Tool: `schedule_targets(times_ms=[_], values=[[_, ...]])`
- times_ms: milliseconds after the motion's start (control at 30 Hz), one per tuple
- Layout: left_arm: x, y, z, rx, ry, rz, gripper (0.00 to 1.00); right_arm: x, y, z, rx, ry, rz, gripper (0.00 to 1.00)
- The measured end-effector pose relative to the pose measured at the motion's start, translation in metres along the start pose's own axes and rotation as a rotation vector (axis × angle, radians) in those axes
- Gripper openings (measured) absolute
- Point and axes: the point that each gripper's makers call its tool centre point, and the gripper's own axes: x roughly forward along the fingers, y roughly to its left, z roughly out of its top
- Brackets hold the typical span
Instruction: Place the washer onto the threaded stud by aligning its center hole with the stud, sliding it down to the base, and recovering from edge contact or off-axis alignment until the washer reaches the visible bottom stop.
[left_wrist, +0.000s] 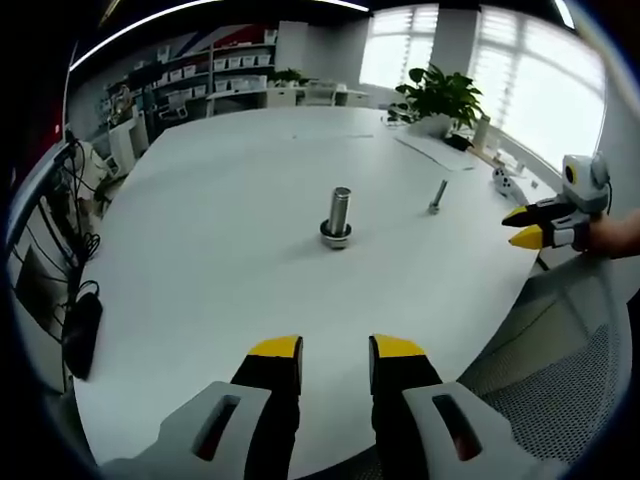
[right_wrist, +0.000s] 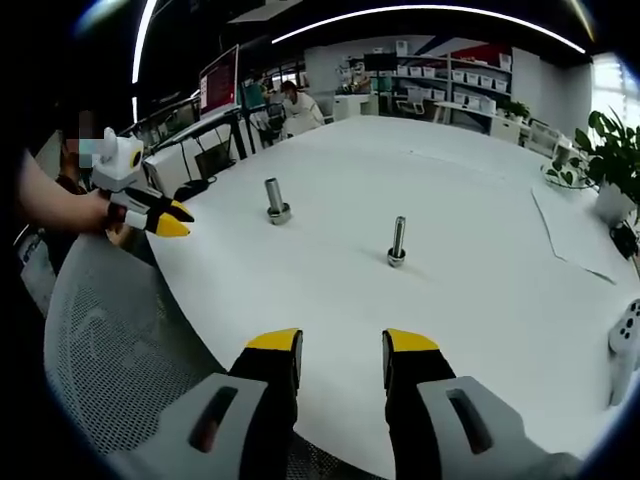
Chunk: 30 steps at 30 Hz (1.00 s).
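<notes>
Both of my yellow-tipped tools, left tool (left_wrist: 335, 360) and right tool (right_wrist: 342, 355), hang parted and empty over the smooth white counter (left_wrist: 220, 260). Beyond them I see a thick metal cylinder (left_wrist: 339, 212) on a ringed base and a slimmer threaded stud (right_wrist: 398, 240), well apart.

Both views low at table (left_wrist: 200, 300) edge, facing inward from opposite sides, sharing stud (left_wrist: 339, 215).
</notes>
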Motion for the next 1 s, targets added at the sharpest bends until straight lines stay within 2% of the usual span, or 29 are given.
schedule_targets(times_ms=[1000], values=[[-0.0011,0.0009,0.0014,-0.011,-0.005,-0.001,0.24,-0.0004,-0.0024,-0.0027,0.006,0.022,-0.019,0.34]])
